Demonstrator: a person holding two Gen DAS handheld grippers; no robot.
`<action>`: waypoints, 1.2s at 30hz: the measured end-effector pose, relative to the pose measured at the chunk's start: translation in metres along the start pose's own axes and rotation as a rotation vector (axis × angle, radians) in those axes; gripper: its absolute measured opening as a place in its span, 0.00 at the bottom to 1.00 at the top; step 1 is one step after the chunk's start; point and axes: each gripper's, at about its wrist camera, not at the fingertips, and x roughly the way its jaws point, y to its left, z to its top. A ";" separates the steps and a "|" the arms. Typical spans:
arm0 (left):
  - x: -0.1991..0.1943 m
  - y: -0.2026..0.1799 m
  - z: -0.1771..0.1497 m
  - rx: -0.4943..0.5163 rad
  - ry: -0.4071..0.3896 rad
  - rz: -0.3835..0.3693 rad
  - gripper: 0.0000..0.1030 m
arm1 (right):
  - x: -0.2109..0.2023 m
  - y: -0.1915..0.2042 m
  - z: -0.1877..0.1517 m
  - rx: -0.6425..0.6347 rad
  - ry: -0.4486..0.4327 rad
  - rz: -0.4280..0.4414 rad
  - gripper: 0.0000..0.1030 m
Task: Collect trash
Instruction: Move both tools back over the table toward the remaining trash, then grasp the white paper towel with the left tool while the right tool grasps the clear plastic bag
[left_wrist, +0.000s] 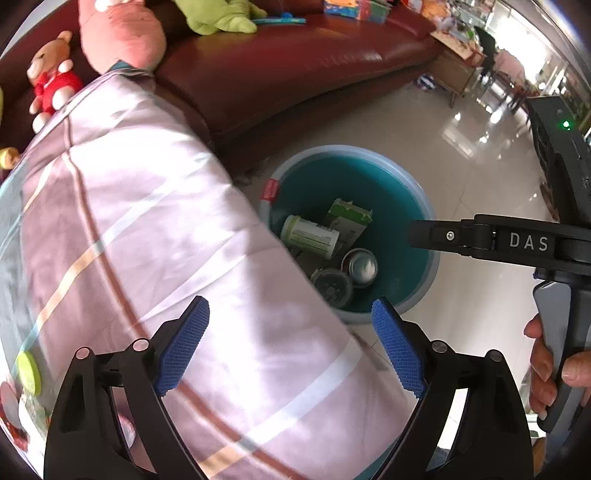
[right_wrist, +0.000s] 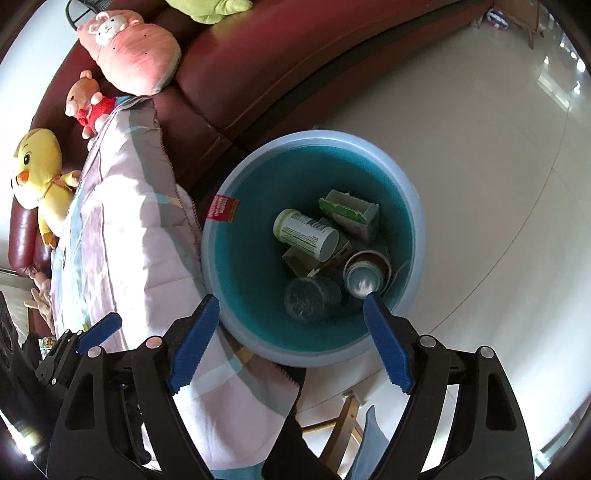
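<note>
Both grippers' jaws wide, empty, quilt (left_wrist: 155, 229), bin (right_wrist: 221, 266) on glossy floor (right_wrist: 480, 184), sofa (left_wrist: 277, 66)

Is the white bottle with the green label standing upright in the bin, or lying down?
Lying down. The white bottle rests on its side atop a carton inside the bin.

I read one legible marking: the white capitals "DAS" on the black arm of the right hand-held gripper (left_wrist: 480, 240), seen from the left wrist view. The red label (right_wrist: 222, 209) on the rim of the blue bin (right_wrist: 221, 266) carries print too small for me to read in either view. The white-and-green canister (right_wrist: 306, 233) inside the bin shows lines of fine print and a barcode-like block, none of it legible. I find no other readable text.
</note>
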 end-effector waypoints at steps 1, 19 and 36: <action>-0.003 0.004 -0.002 -0.006 -0.004 0.001 0.87 | -0.001 0.003 -0.002 -0.005 0.001 0.000 0.75; -0.082 0.086 -0.093 -0.185 -0.101 0.064 0.89 | -0.012 0.112 -0.071 -0.211 0.042 0.010 0.76; -0.118 0.173 -0.186 -0.396 -0.128 0.160 0.90 | -0.002 0.186 -0.138 -0.378 0.102 0.033 0.76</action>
